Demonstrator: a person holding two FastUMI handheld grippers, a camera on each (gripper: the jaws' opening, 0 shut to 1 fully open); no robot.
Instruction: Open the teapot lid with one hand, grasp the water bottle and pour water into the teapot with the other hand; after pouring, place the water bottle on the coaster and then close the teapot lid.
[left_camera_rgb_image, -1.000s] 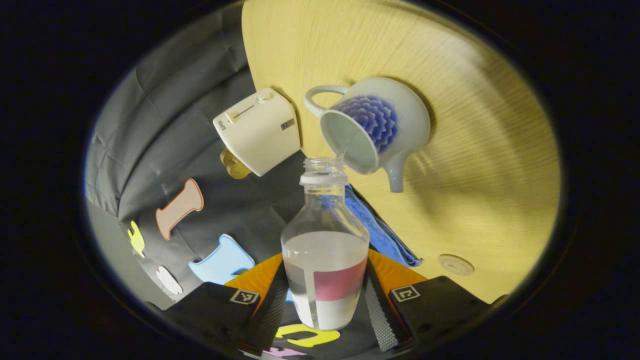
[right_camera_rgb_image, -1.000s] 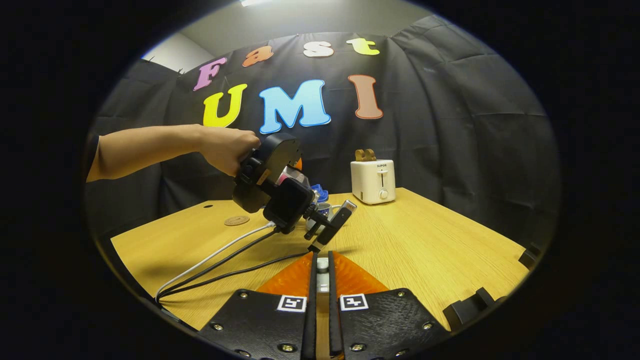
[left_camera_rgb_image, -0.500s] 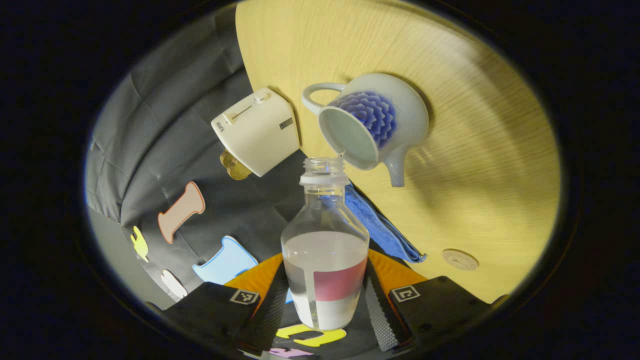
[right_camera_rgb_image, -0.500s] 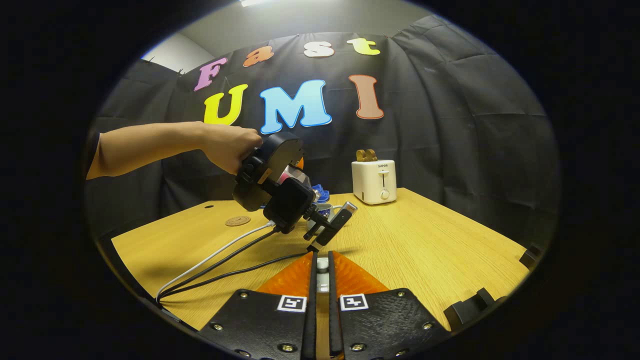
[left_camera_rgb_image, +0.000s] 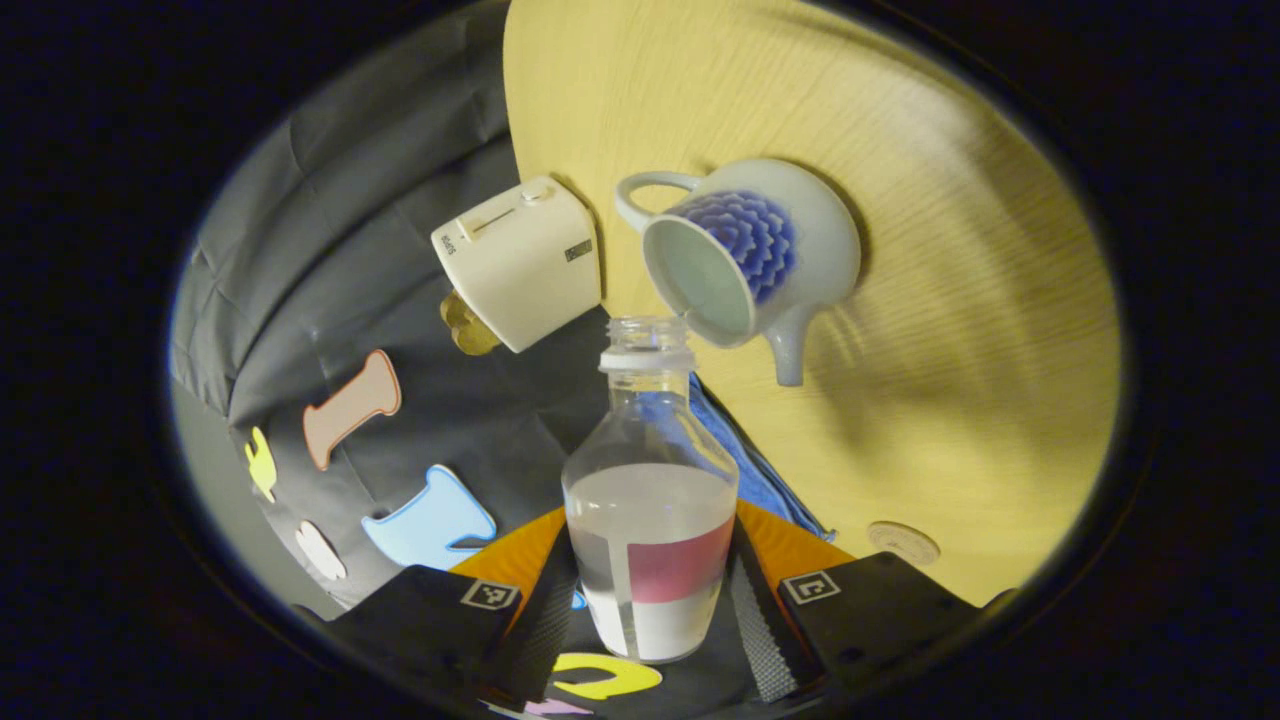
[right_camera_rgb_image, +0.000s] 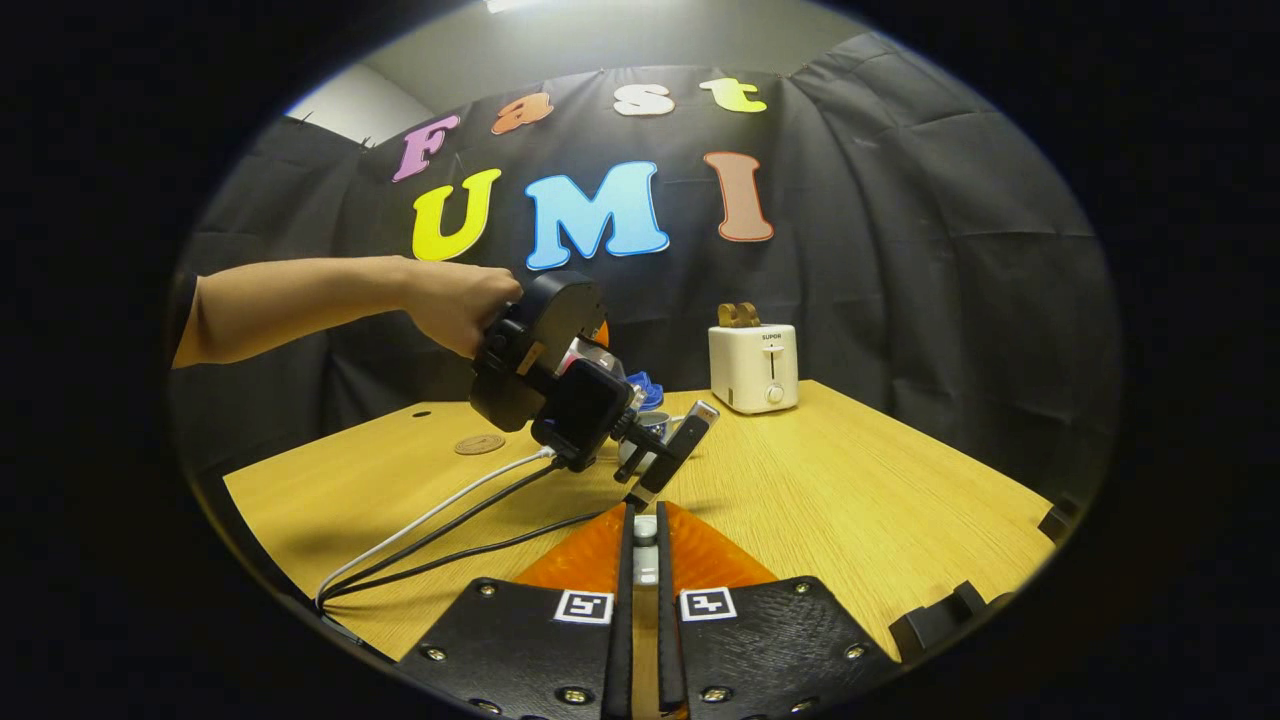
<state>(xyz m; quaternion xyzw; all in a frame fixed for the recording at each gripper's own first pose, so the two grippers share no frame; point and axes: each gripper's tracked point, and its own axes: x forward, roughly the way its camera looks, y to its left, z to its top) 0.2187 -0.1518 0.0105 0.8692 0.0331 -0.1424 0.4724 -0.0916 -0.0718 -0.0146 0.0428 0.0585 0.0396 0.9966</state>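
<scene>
My left gripper is shut on a clear water bottle with a red and white label, partly full and uncapped. The bottle is tipped, its mouth right at the rim of the open white teapot with a blue flower pattern. In the right gripper view a hand holds that left gripper tilted over the teapot, which is mostly hidden behind it. My right gripper hovers near the table's front, shut on a small pale piece that looks like the teapot lid. A round coaster lies apart on the table.
A white toaster with toast stands at the back of the wooden table. A blue cloth lies behind the teapot. Cables trail from the left gripper across the table's near left. The coaster lies at the left.
The left gripper swayed slightly while keeping the bottle's mouth at the teapot rim. The right gripper has stayed where it was.
</scene>
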